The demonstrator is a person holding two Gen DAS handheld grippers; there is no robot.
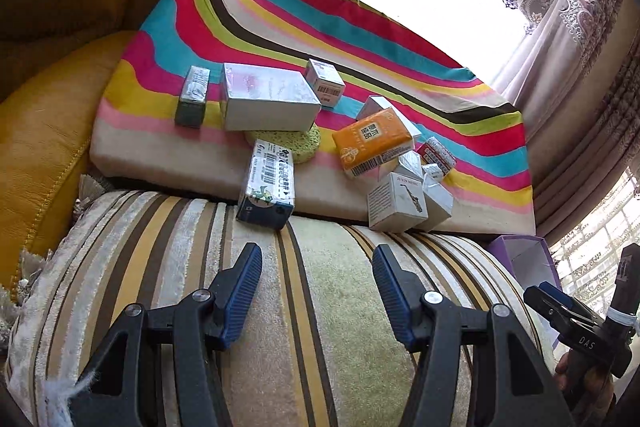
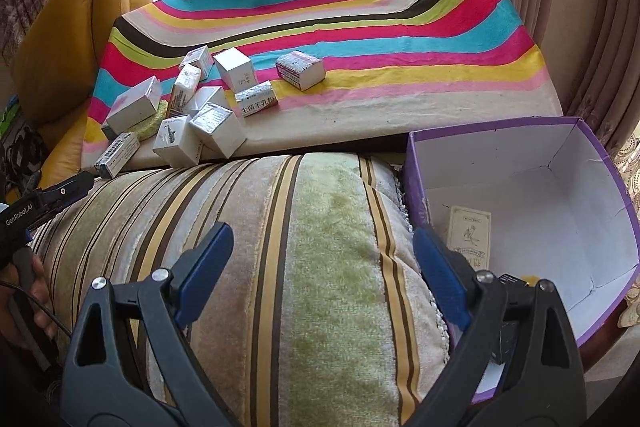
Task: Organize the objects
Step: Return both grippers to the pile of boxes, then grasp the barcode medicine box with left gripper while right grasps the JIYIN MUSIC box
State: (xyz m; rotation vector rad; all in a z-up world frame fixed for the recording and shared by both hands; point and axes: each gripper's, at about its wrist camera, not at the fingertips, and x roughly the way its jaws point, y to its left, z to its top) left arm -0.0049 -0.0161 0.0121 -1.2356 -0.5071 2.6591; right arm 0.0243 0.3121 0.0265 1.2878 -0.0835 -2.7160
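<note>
Small boxes clustered on my left side of the striped cushion: big silver-white box (image 1: 269, 101) lying flat, partly on a green sponge (image 1: 308, 143). Orange tissue pack (image 1: 370, 142) tilted on white boxes. Blue barcode box (image 1: 267, 187) hanging over the cushion's front edge. White saxophone-print box (image 1: 396, 202) at that edge too. One wrapped pack (image 2: 300, 69) sits apart. Purple box (image 2: 528, 163) open, white inside, a card (image 2: 469, 237) flat on its floor.

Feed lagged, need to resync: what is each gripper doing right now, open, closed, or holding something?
Left gripper: open, nothing between its fingers, above the striped cushion.
Right gripper: open wide, empty.
</note>
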